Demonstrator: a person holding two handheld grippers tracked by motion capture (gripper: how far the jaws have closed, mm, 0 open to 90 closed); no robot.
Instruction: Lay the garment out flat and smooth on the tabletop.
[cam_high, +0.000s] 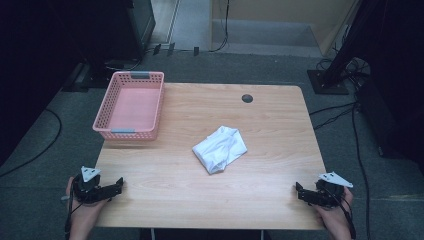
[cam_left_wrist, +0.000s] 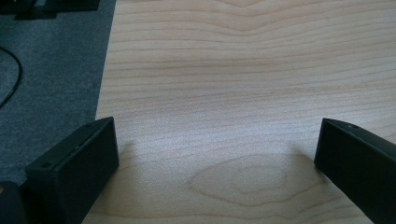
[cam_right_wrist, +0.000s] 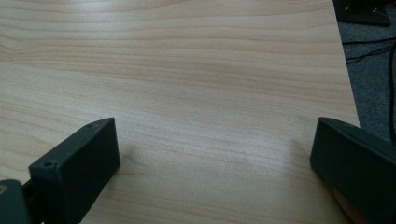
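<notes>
A crumpled white cloth (cam_high: 220, 148) lies near the middle of the wooden table (cam_high: 270, 115). A pink plastic basket (cam_high: 131, 104) stands at the table's far left corner, with nothing inside it. My left gripper (cam_high: 118, 183) rests at the near left corner, jaws wide apart over bare wood (cam_left_wrist: 215, 140). At the near right corner my right gripper (cam_high: 299, 190) is also open, with just tabletop between its jaws (cam_right_wrist: 215, 140). Both grippers are well apart from the cloth and the basket.
A small dark round hole (cam_high: 247, 98) sits in the table near its far edge. Cables and dark stands (cam_high: 332, 75) lie on the grey floor around the table. The left table edge (cam_left_wrist: 105, 84) and the right table edge (cam_right_wrist: 346, 70) run close to the jaws.
</notes>
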